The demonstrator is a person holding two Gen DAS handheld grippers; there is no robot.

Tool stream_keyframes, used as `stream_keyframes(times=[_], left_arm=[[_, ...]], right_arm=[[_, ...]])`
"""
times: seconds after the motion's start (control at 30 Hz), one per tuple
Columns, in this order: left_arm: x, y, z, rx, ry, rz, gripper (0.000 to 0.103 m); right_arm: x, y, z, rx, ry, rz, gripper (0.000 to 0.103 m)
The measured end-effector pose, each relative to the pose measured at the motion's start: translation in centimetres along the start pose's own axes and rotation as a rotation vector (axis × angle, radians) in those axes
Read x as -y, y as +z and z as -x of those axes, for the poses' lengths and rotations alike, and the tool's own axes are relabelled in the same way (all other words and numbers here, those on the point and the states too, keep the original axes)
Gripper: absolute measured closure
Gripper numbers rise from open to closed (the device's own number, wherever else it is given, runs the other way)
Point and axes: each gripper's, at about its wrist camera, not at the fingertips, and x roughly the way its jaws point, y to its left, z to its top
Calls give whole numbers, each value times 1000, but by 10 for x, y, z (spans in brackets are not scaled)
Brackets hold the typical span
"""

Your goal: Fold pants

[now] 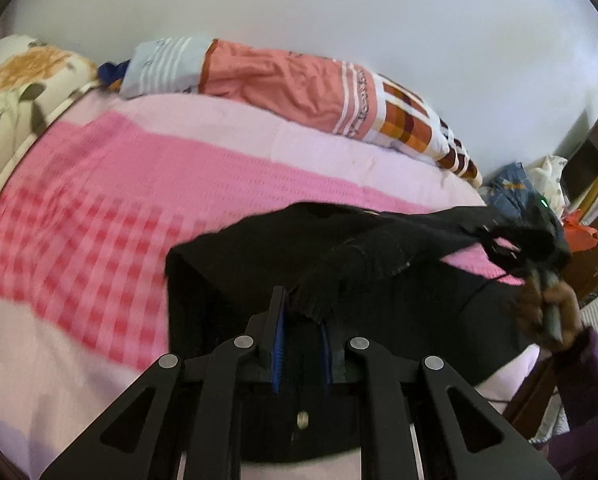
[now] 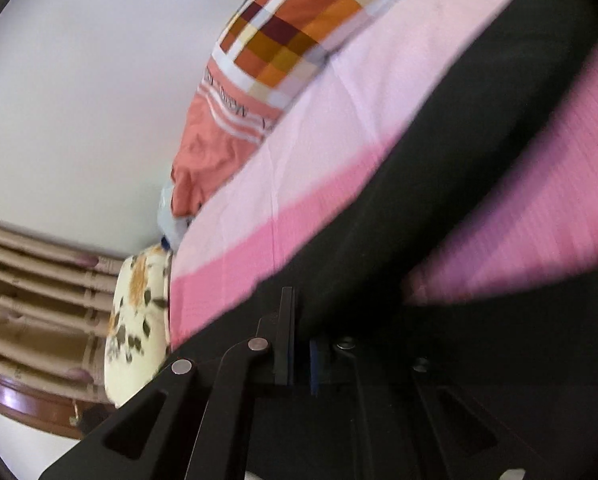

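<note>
Black pants [image 1: 379,264] are hanging bunched and matte between the blue ribbed pads [image 1: 278,344] of the left gripper [image 1: 301,320], whose fingers are pinching a knitted cuff-like edge; the cloth is draping in soft folds over a pink blanket [image 1: 119,184] with a waffle weave and checked bands; at the far side the right gripper [image 1: 539,236] is clamping another dark edge, with a hand [image 1: 547,308] in a purple sleeve gripping its handle. From the right wrist view, the right gripper [image 2: 299,336] is sitting nearly closed with black fabric [image 2: 439,184] pressed across its fingers; motion blur is smearing the detail. A long bolster [image 1: 299,92] in salmon, pale blue and orange checks is lying along the white wall [image 1: 379,12]; its printed lettering is too blurred to read; a floral pillow [image 1: 23,80] is resting at the left; piled clothes [image 1: 515,184] are showing beyond the bed's corner.
</note>
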Motion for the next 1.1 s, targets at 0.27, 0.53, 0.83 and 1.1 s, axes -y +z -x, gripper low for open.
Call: stream_keyframes(times=[0.27,0.53,0.83,1.1], left_arm=[[2,-63,15,-102,93,66,85],[5,-88,22,-127,381,15,75],[45,-58,27,17,335,12,53],[52,-47,5,21,328,47,53]], right_arm=[[64,-112,2,-133,-26,-170,96],[88,-99,11,-66,183,-178,63],[177,-20,68,275,473,-367,49],[229,46,104,489,522,-459,51]])
